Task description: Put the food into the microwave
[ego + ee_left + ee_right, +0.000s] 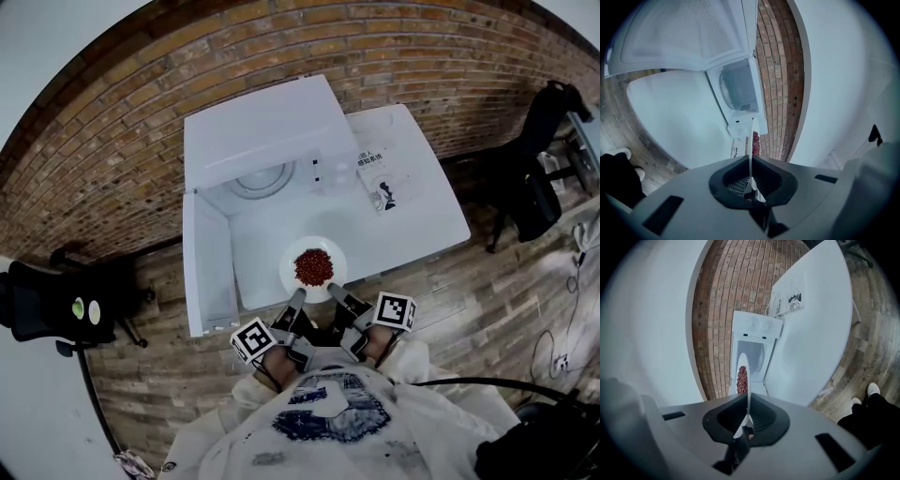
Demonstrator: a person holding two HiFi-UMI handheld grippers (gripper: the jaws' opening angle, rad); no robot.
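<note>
The microwave (267,131) stands on the white worktop (422,211) with its door (208,267) swung wide to the left, so that step is done, and the turntable (262,178) inside looks bare. What's left is the carry into the cavity, the set-down and letting go (and shutting the door, I'd think).

I have the white plate (288,274) in front of the opening, over the near edge of the worktop, not yet inside. My left gripper (296,300) pinches its near-left rim and my right gripper (335,293) its near-right rim, the fingers pressed onto the thin edge on both sides.

The food (313,266) is a low heap of small red-brown pieces, peanuts by the look, in the middle of the plate, which looks level.
</note>
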